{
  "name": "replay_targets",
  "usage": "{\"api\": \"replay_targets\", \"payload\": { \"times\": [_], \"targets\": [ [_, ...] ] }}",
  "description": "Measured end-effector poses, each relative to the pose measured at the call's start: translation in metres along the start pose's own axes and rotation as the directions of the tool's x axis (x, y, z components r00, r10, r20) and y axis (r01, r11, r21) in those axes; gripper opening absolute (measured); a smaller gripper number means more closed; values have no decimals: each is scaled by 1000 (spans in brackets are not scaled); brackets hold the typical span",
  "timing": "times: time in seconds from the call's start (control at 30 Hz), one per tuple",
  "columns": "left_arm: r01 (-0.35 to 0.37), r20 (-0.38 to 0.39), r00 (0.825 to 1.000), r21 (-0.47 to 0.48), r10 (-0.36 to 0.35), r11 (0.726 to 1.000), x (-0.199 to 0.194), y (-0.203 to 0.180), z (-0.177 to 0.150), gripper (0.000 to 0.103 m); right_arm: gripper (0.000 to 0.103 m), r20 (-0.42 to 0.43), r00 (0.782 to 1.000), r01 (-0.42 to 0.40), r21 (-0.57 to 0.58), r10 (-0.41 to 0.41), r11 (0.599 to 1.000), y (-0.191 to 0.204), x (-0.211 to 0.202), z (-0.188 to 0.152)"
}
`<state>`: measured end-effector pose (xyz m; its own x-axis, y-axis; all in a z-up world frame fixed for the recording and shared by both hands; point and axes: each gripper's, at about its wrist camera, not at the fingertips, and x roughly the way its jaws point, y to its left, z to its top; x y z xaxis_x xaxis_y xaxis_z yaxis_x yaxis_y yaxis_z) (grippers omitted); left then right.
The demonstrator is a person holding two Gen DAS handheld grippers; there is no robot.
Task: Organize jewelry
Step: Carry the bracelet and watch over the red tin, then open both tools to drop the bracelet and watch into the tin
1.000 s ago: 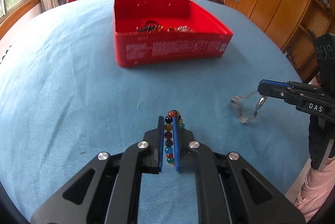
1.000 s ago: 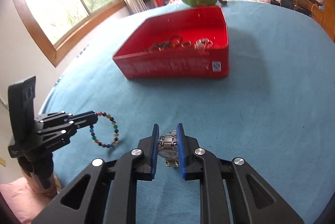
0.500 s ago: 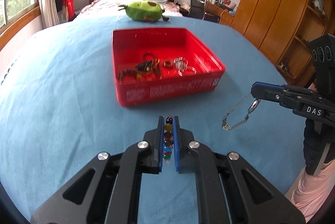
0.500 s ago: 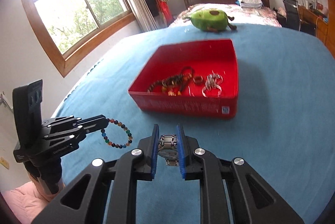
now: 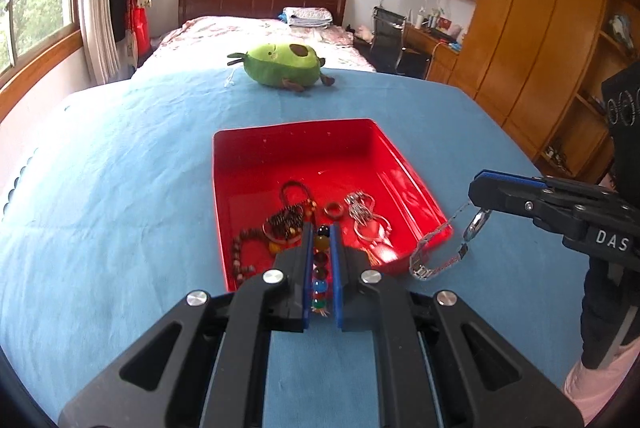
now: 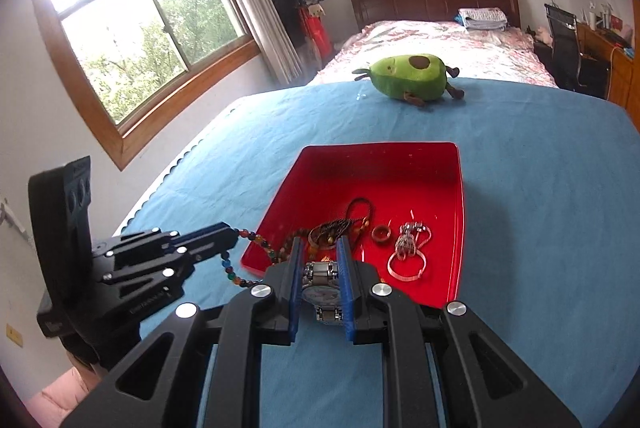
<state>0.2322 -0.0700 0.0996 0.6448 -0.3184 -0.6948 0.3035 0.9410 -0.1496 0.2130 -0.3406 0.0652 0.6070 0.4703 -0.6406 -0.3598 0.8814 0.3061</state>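
Observation:
A red tray (image 5: 404,164) (image 6: 460,188) sits on the blue cloth and holds several pieces: a brown bead string, a dark bracelet, a ring (image 5: 333,209) and silver pieces (image 6: 408,248). My left gripper (image 5: 321,232) is shut on a multicoloured bead bracelet (image 5: 320,268) at the tray's near edge; the bracelet hangs from it in the right wrist view (image 6: 236,268). My right gripper (image 6: 320,248) is shut on a silver watch (image 6: 322,292), which dangles by the tray's right corner in the left wrist view (image 5: 436,256).
A green avocado plush (image 5: 284,66) lies at the far edge of the cloth. Behind it are a bed (image 5: 256,28), a black chair, a desk and wooden wardrobes (image 5: 540,40). A window and a coat stand are on the left.
Both grippers have risen and moved forward to the tray's near edge, carrying the bead bracelet and the watch up off the cloth.

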Motion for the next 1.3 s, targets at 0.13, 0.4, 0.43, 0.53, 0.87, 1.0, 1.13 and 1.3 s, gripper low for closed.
{"api": "replay_targets", "payload": {
  "times": [0.13, 0.4, 0.43, 0.53, 0.87, 1.0, 1.13, 1.3],
  "targets": [
    [-17, -31, 999, -18, 16, 1000, 36, 6, 17, 6, 16, -24, 1000, 14, 34, -13, 999, -18, 33, 20],
    [-40, -111, 993, -65, 33, 997, 115, 29, 46, 6, 16, -94, 994, 61, 83, -54, 995, -55, 105, 47],
    [-43, -121, 992, -66, 35, 997, 123, 31, 49, 6, 16, -105, 993, 70, 91, -60, 993, -61, 116, 49],
    [-54, -144, 989, -71, 44, 996, 142, 35, 53, 6, 16, -133, 989, 83, 107, -68, 991, -73, 139, 55],
    [-67, -184, 982, -123, 43, 990, 159, 50, 56, 38, 37, -102, 989, 116, 96, -106, 989, -74, 150, 56],
    [-79, -141, 988, -130, 61, 988, 138, 50, 57, 39, 37, -62, 992, 116, 77, -112, 990, -64, 130, 53],
    [-104, -97, 991, -144, 91, 984, 115, 52, 53, 51, 42, -33, 993, 111, 70, -109, 991, -55, 113, 49],
    [-125, -59, 991, -142, 118, 982, 87, 49, 42, 63, 55, -10, 993, 115, 47, -114, 992, -44, 97, 38]
  ]
}}
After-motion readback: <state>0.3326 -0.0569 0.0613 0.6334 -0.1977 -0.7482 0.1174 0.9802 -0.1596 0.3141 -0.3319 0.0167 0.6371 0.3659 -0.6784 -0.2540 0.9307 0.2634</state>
